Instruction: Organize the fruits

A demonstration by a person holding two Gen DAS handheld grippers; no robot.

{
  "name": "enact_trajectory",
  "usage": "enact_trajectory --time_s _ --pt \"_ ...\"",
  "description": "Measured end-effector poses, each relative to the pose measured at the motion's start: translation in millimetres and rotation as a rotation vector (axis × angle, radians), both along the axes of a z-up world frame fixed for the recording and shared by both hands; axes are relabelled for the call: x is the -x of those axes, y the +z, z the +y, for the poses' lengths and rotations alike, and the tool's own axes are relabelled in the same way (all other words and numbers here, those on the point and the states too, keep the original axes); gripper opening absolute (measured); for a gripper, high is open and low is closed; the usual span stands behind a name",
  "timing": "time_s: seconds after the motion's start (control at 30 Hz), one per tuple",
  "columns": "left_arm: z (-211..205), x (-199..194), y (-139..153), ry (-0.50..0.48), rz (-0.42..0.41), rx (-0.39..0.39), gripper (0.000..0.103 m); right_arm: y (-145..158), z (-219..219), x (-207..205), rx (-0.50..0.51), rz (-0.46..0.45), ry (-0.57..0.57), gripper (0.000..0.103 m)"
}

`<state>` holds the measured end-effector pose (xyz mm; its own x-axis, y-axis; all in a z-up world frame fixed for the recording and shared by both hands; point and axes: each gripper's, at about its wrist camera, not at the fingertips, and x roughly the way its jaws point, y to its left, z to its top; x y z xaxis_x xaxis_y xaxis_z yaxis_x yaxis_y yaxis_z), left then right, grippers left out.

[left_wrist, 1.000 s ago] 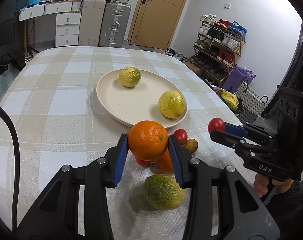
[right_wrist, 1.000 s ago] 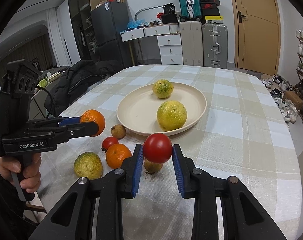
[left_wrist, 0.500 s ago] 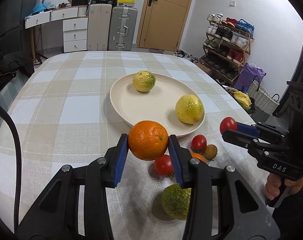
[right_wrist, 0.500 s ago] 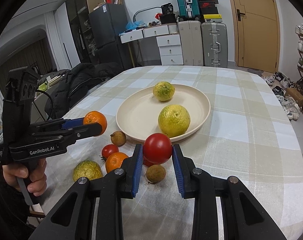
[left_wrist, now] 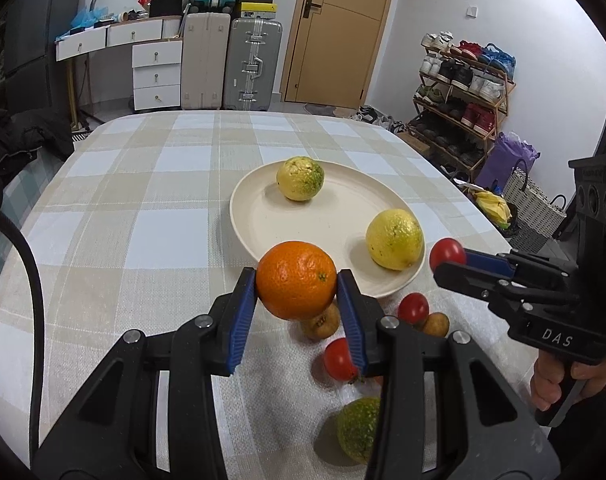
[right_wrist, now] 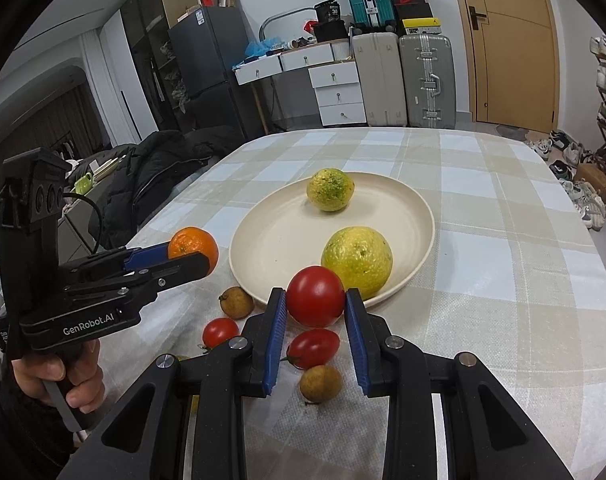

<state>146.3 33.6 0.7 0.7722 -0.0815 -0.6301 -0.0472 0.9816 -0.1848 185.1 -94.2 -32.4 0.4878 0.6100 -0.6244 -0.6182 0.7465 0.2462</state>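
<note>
Before you, the checked tablecloth [left_wrist: 143,208] carries a cream plate [left_wrist: 303,224] holding two yellow-green citrus fruits [right_wrist: 357,261]. Your left gripper [left_wrist: 296,284] clamps an orange [left_wrist: 296,280] just short of the plate's near rim. Your right gripper [right_wrist: 315,300] pinches a red tomato [right_wrist: 315,296] above loose tomatoes [right_wrist: 313,347] on the cloth.

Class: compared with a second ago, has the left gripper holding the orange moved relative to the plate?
Yes. The left gripper with the orange has moved nearer the plate's rim.
</note>
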Motion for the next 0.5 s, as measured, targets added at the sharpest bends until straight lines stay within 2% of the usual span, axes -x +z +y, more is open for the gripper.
enact_trajectory --time_s 0.5 --pt "-2.1 -21.7 -0.8 0.015 -0.004 -0.030 0.038 -8.2 13.8 -19.5 -0.001 0.062 0.002 0.030"
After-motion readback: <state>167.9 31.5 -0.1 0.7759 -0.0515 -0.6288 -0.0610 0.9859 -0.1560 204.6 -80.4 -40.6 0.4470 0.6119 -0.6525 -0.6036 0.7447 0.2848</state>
